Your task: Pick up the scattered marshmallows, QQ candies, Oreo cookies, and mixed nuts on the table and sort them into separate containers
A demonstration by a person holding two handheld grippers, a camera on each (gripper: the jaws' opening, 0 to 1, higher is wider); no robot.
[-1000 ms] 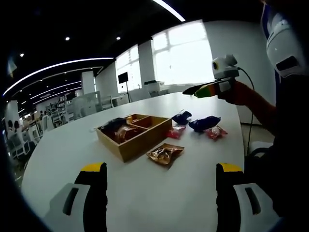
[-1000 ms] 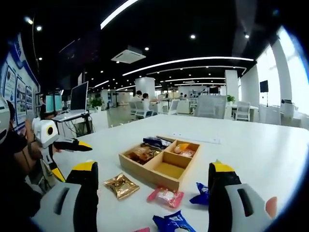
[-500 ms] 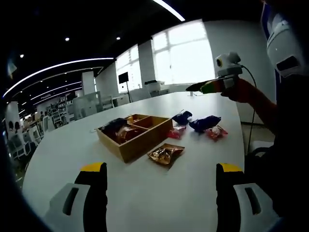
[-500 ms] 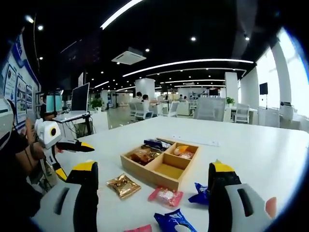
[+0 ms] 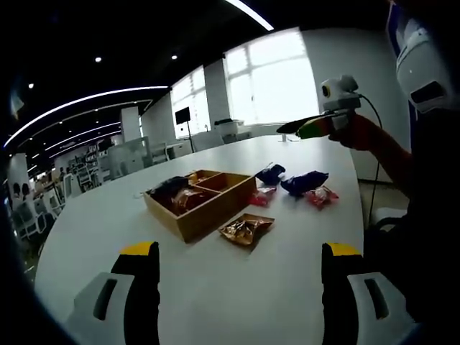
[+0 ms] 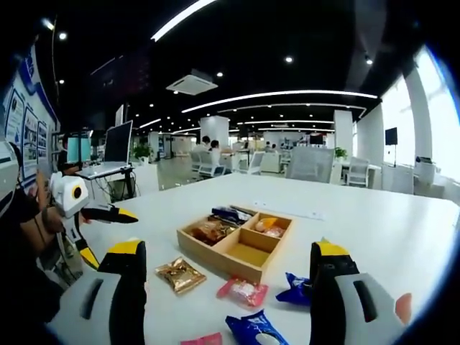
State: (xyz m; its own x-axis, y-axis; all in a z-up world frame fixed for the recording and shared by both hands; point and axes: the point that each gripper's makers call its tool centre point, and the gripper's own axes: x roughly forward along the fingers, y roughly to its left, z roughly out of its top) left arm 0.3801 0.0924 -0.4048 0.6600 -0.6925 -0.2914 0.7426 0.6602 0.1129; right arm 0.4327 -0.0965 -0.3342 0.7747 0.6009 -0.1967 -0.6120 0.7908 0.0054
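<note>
Our left gripper (image 5: 239, 287) is wide open and holds nothing, just like a moment ago. Our right gripper (image 6: 228, 291) is open and empty too. Nothing on the table (image 5: 215, 287) has moved. The wooden box (image 6: 236, 245) sits in the middle, with some snacks in three of its parts. A gold packet (image 5: 246, 229) lies beside it. Pink packets (image 6: 243, 291) and blue packets (image 5: 304, 182) lie near, apart from the box.
</note>
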